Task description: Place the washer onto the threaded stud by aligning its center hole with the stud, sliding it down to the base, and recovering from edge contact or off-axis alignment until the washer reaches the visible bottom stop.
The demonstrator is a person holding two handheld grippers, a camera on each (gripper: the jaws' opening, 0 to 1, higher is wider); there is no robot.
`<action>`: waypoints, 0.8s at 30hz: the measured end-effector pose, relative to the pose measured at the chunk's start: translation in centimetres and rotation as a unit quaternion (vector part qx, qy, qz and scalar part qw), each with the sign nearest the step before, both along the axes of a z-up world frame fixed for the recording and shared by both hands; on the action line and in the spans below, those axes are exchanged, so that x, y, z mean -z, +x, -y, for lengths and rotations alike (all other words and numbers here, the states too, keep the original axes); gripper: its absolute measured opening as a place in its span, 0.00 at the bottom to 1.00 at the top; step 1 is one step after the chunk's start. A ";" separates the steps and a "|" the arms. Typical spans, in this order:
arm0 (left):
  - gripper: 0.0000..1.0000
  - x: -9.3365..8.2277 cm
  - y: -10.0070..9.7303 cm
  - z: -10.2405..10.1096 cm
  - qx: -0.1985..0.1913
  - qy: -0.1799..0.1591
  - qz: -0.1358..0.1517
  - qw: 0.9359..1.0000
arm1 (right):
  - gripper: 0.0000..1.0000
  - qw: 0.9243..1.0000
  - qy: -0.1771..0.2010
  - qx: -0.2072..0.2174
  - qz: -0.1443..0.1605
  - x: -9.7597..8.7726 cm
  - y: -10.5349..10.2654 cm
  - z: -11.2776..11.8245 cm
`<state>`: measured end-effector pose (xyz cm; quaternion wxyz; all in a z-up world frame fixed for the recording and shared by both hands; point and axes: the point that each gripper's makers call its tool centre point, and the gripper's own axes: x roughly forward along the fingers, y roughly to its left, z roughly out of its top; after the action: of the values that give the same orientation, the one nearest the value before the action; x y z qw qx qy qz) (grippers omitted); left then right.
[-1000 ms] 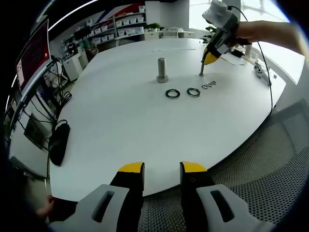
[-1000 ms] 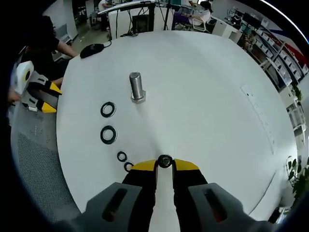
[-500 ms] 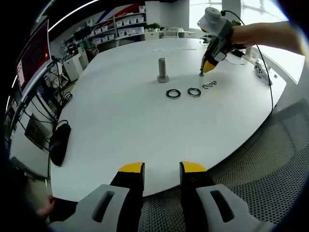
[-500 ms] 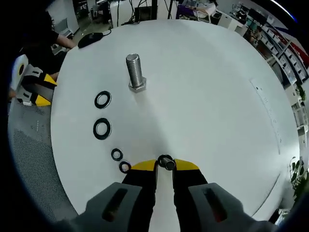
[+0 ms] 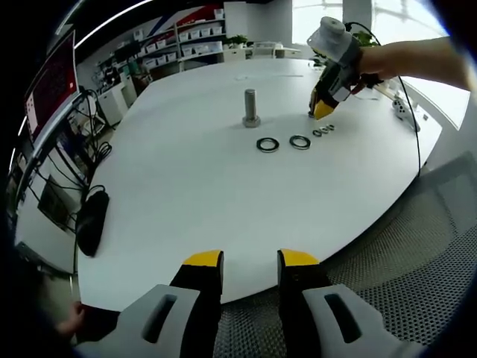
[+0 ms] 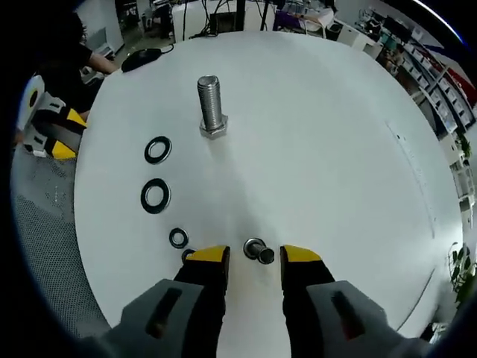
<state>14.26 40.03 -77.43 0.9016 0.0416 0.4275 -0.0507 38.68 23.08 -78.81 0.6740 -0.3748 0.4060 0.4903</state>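
A large upright bolt [image 5: 250, 108] [image 6: 211, 106] stands on the round white table [image 5: 186, 186] [image 6: 320, 134]. Two large black washers [image 5: 267, 144] [image 6: 157, 149] lie beside it, the second [image 5: 299, 141] [image 6: 155, 196] nearer the small ones. Two small washers [image 5: 323, 130] [image 6: 178, 238] lie further along the row. A small stud [image 6: 258, 250] sits on the table between the jaws of my right gripper [image 6: 254, 255] [image 5: 322, 112], which is open and apart from it. My left gripper [image 5: 250, 261] [image 6: 52, 130] hovers open off the table's edge, holding nothing.
A mesh chair seat [image 5: 417, 246] lies below the left gripper. A black bag [image 5: 91, 220] sits on the floor by the table. Shelves [image 5: 179, 41] line the far wall. A person [image 6: 71, 63] sits at the table's left side in the right gripper view.
My right gripper has opened and let go of the small stud, which now rests on the table between its jaws. The left gripper has stayed where it was.
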 end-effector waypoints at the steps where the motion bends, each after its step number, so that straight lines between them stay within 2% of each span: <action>1: 0.27 0.0 0.0 0.0 0.000 0.000 0.000 1.000 | 0.31 1.000 0.010 0.007 -0.001 -0.2 -0.1 0.1; 5: 0.27 0.0 0.0 0.0 0.000 0.001 0.001 1.000 | 0.33 0.999 0.045 0.030 -0.007 -0.7 -0.4 0.4; 11: 0.26 0.0 0.1 -0.1 -0.002 0.002 0.002 1.000 | 0.31 0.997 0.073 0.041 0.000 -1.3 -1.1 1.3; 19: 0.25 0.0 0.0 -0.2 -0.005 0.002 0.000 1.000 | 0.30 0.995 0.086 0.039 -0.012 -1.2 -2.6 1.9; 24: 0.25 0.0 0.0 -0.2 -0.005 0.001 0.000 1.000 | 0.29 0.996 0.078 0.033 -0.028 -0.5 -3.6 2.1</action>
<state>14.29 40.22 -77.40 0.9020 0.0409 0.4273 -0.0458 35.04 21.00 -78.34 0.7055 -0.2932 0.3973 0.5085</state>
